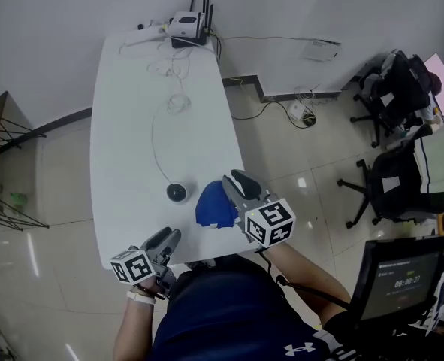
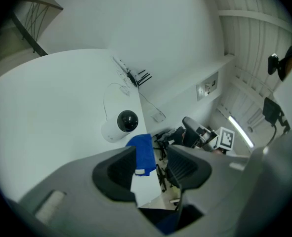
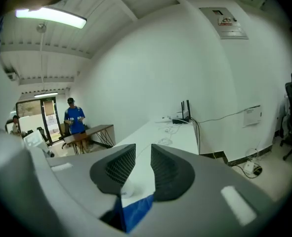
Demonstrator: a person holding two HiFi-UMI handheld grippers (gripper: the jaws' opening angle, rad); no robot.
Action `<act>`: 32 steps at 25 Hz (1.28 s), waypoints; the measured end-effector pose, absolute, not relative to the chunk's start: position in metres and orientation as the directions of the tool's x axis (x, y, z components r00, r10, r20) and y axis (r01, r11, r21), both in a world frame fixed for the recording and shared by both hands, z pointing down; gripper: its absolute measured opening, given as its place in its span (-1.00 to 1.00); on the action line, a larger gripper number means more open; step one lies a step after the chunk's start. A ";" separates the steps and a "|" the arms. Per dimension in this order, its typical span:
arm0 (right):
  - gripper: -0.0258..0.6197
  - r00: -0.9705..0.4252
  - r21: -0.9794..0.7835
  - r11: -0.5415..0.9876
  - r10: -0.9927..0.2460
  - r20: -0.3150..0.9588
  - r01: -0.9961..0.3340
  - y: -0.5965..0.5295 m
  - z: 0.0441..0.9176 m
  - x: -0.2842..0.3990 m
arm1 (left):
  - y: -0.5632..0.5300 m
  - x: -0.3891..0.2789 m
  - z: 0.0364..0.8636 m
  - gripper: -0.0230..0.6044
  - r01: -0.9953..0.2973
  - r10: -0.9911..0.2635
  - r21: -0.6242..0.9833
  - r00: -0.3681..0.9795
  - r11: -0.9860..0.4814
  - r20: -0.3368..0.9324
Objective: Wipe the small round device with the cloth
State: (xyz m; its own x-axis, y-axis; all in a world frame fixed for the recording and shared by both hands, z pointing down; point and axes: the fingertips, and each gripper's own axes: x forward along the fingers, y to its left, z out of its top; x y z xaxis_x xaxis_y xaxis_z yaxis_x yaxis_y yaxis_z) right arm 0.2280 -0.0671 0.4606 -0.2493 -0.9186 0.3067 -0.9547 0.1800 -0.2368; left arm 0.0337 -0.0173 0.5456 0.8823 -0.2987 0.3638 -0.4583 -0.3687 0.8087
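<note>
The small round device point(image 1: 176, 192), a white body with a black dome, sits on the white table point(image 1: 131, 126) near its front edge; it also shows in the left gripper view point(image 2: 126, 121). Just right of it lies a bunched blue cloth point(image 1: 210, 205) with a white tag. My right gripper point(image 1: 235, 180) is over the cloth's right side, jaws close together, and the cloth point(image 3: 136, 210) is caught low between them. My left gripper point(image 1: 170, 235) hovers at the table's front edge, open and empty point(image 2: 150, 164), pointing toward the device and the cloth point(image 2: 142, 152).
A router point(image 1: 188, 27) and loose white cables point(image 1: 175, 89) lie at the table's far end, one cable running to the device. Office chairs point(image 1: 393, 89) stand on the right, a monitor point(image 1: 391, 277) at lower right, a wooden side table point(image 1: 0, 164) at left. A person point(image 3: 74, 117) stands far off.
</note>
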 end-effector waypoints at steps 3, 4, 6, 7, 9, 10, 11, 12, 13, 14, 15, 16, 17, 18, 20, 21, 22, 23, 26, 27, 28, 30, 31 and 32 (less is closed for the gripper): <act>-0.66 -0.277 -0.275 0.204 -0.925 0.261 -0.940 -0.064 0.444 0.226 | -0.022 0.038 0.543 -0.30 -0.481 -0.327 0.785 0.870 -0.390 0.370; -0.68 -0.282 -0.279 0.210 -0.927 0.248 -0.937 -0.063 0.439 0.226 | -0.027 0.041 0.539 -0.34 -0.497 -0.351 0.763 0.860 -0.413 0.370; -0.74 -0.294 -0.289 0.222 -0.927 0.235 -0.931 -0.065 0.431 0.222 | -0.038 0.042 0.522 -0.41 -0.538 -0.411 0.696 0.835 -0.476 0.365; -0.79 -0.308 -0.298 0.232 -0.920 0.241 -0.926 -0.065 0.432 0.216 | -0.043 0.041 0.510 -0.46 -0.561 -0.444 0.656 0.821 -0.505 0.360; -0.80 -0.354 -0.326 0.264 -0.899 0.260 -0.908 -0.063 0.440 0.198 | -0.048 0.036 0.487 -0.56 -0.605 -0.507 0.568 0.791 -0.558 0.343; -0.80 -0.377 -0.336 0.282 -0.888 0.263 -0.899 -0.060 0.443 0.188 | -0.049 0.034 0.477 -0.61 -0.625 -0.535 0.513 0.776 -0.589 0.332; -0.80 -0.396 -0.338 0.301 -0.880 0.261 -0.892 -0.057 0.442 0.179 | -0.050 0.032 0.469 -0.68 -0.646 -0.562 0.444 0.762 -0.621 0.322; -0.80 -0.412 -0.330 0.322 -0.875 0.255 -0.888 -0.054 0.440 0.170 | -0.051 0.030 0.463 -0.73 -0.666 -0.588 0.366 0.746 -0.650 0.312; -0.81 -0.426 -0.313 0.344 -0.870 0.247 -0.885 -0.053 0.436 0.161 | -0.052 0.027 0.460 -0.76 -0.683 -0.612 0.295 0.730 -0.669 0.303; -0.83 -0.438 -0.288 0.367 -0.867 0.238 -0.884 -0.052 0.431 0.154 | -0.052 0.024 0.457 -0.78 -0.693 -0.629 0.247 0.719 -0.677 0.294; -0.84 -0.448 -0.260 0.390 -0.865 0.226 -0.883 -0.052 0.426 0.148 | -0.053 0.022 0.455 -0.79 -0.698 -0.639 0.226 0.714 -0.679 0.284; -0.84 -0.457 -0.234 0.408 -0.864 0.214 -0.882 -0.053 0.421 0.143 | -0.053 0.021 0.453 -0.79 -0.700 -0.645 0.221 0.713 -0.679 0.276; -0.85 -0.463 -0.215 0.422 -0.863 0.202 -0.881 -0.054 0.416 0.140 | -0.053 0.020 0.452 -0.79 -0.700 -0.648 0.217 0.712 -0.680 0.270; -0.85 -0.468 -0.202 0.432 -0.863 0.191 -0.879 -0.055 0.411 0.138 | -0.052 0.020 0.451 -0.79 -0.701 -0.650 0.208 0.711 -0.682 0.267; -0.85 -0.472 -0.188 0.442 -0.864 0.173 -0.877 -0.057 0.404 0.135 | -0.052 0.019 0.452 -0.79 -0.702 -0.652 0.187 0.709 -0.687 0.269; -0.85 -0.473 -0.180 0.446 -0.865 0.166 -0.877 -0.058 0.401 0.134 | -0.052 0.019 0.452 -0.79 -0.702 -0.652 0.181 0.709 -0.688 0.270; -0.85 -0.474 -0.170 0.449 -0.866 0.161 -0.877 -0.058 0.398 0.134 | -0.052 0.018 0.453 -0.79 -0.702 -0.652 0.179 0.708 -0.689 0.270; -0.85 -0.475 -0.162 0.452 -0.865 0.158 -0.877 -0.058 0.397 0.133 | -0.052 0.018 0.453 -0.79 -0.702 -0.652 0.180 0.709 -0.689 0.271; -0.85 -0.480 -0.148 0.460 -0.863 0.156 -0.876 -0.058 0.394 0.132 | -0.052 0.019 0.454 -0.79 -0.702 -0.650 0.181 0.709 -0.689 0.273; -0.85 -0.481 -0.146 0.461 -0.863 0.157 -0.875 -0.058 0.394 0.131 | -0.052 0.019 0.454 -0.79 -0.701 -0.650 0.179 0.709 -0.690 0.274; -0.85 -0.482 -0.145 0.462 -0.862 0.157 -0.875 -0.058 0.394 0.131 | -0.051 0.019 0.454 -0.79 -0.701 -0.650 0.176 0.709 -0.691 0.274; -0.85 -0.483 -0.146 0.463 -0.861 0.158 -0.874 -0.058 0.395 0.131 | -0.050 0.020 0.454 -0.79 -0.701 -0.650 0.169 0.709 -0.693 0.275; -0.85 -0.482 -0.147 0.462 -0.861 0.160 -0.874 -0.058 0.395 0.131 | -0.050 0.020 0.454 -0.79 -0.701 -0.650 0.167 0.709 -0.694 0.274; -0.85 -0.482 -0.149 0.462 -0.861 0.161 -0.875 -0.058 0.396 0.131 | -0.049 0.020 0.454 -0.79 -0.701 -0.651 0.165 0.709 -0.694 0.273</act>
State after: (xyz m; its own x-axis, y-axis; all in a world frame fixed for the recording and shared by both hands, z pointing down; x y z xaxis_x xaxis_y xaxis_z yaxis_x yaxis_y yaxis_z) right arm 0.1314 -0.0576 0.3955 -0.4820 -0.8612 0.1611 -0.8745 0.4616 -0.1485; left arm 0.0201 -0.0495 0.4536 0.7087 -0.6506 0.2730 -0.7008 -0.6940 0.1651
